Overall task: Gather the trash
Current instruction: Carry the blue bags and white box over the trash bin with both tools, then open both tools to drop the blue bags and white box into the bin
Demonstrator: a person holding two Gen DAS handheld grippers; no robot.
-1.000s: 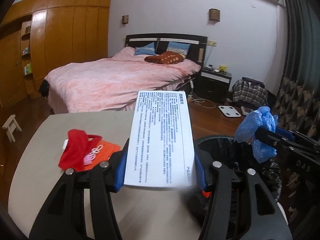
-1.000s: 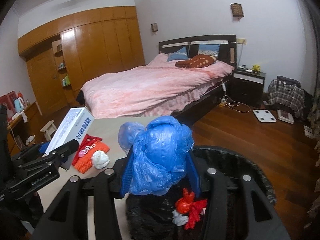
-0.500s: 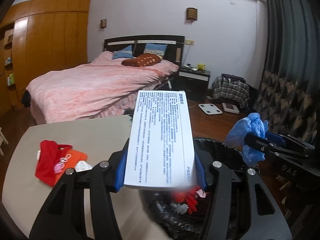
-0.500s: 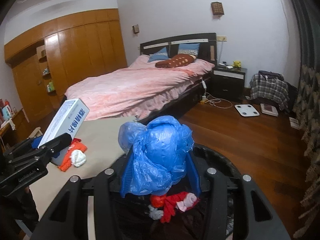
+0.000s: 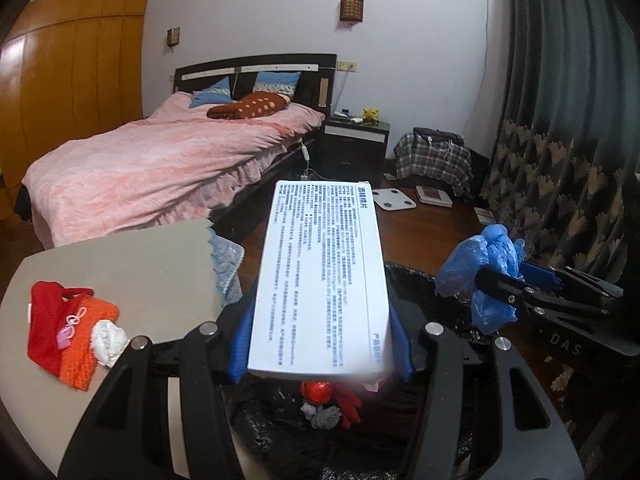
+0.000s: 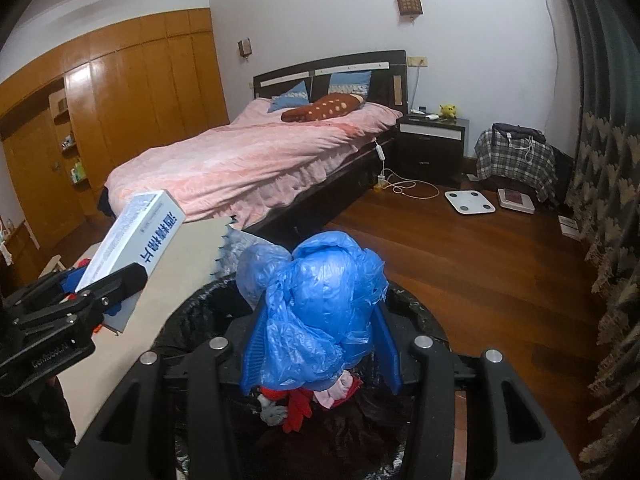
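My left gripper [image 5: 320,344] is shut on a flat white box [image 5: 322,276] printed with blue text, held over the near rim of a black-lined trash bin [image 5: 404,276]. The same box [image 6: 134,248] shows at the left of the right wrist view. My right gripper [image 6: 320,344] is shut on a crumpled blue plastic bag [image 6: 316,312], hanging above the bin's opening [image 6: 420,312]. That bag [image 5: 486,268] appears at the right of the left wrist view. Red and grey scraps [image 6: 290,404] lie inside the bin.
A beige table [image 5: 140,264] stands left of the bin, with red and orange cloths [image 5: 68,328] and a white wad [image 5: 106,340] on it. Beyond lie a pink bed [image 6: 248,164], a nightstand [image 6: 432,144], floor scales [image 6: 470,202] and dark curtains [image 6: 608,200].
Both grippers have swung right and a little down, from over the table edge to above the bin. The scraps inside the bin have come into the left wrist view. Both grips are unchanged.
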